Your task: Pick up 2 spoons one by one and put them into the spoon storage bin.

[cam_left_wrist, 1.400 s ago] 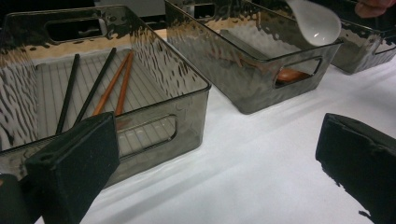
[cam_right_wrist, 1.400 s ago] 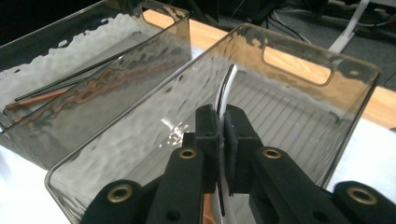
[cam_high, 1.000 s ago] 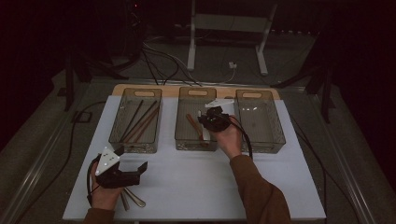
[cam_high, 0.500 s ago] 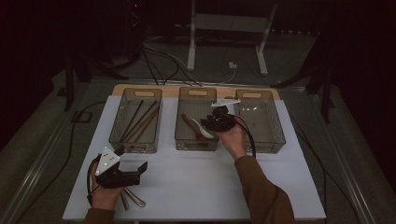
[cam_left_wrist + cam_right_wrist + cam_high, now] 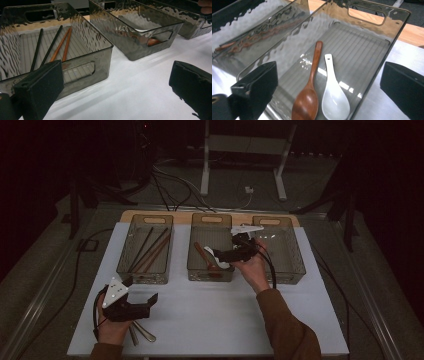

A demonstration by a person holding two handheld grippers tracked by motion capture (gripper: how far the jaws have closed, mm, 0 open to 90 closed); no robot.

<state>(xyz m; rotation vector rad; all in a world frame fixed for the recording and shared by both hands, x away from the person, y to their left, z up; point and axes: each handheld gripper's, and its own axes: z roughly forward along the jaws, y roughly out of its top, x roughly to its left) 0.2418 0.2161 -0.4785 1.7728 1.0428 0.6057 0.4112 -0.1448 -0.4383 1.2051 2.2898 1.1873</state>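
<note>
Three clear grey bins stand in a row on the white table. The left bin holds black and brown chopsticks. In the middle bin a wooden spoon and a white spoon lie side by side. My right gripper hovers over that bin's right side. Its jaws have just been opening and stand wide, with nothing between them. My left gripper rests open near the table's front left corner, facing the left bin.
The right bin looks bare inside. A couple of metal utensils lie on the table beside my left hand. Cables and a white stand's legs lie on the floor beyond the table.
The right gripper's jaws have opened over the middle bin, and that hand has drifted slightly right. The left gripper has stayed put.
</note>
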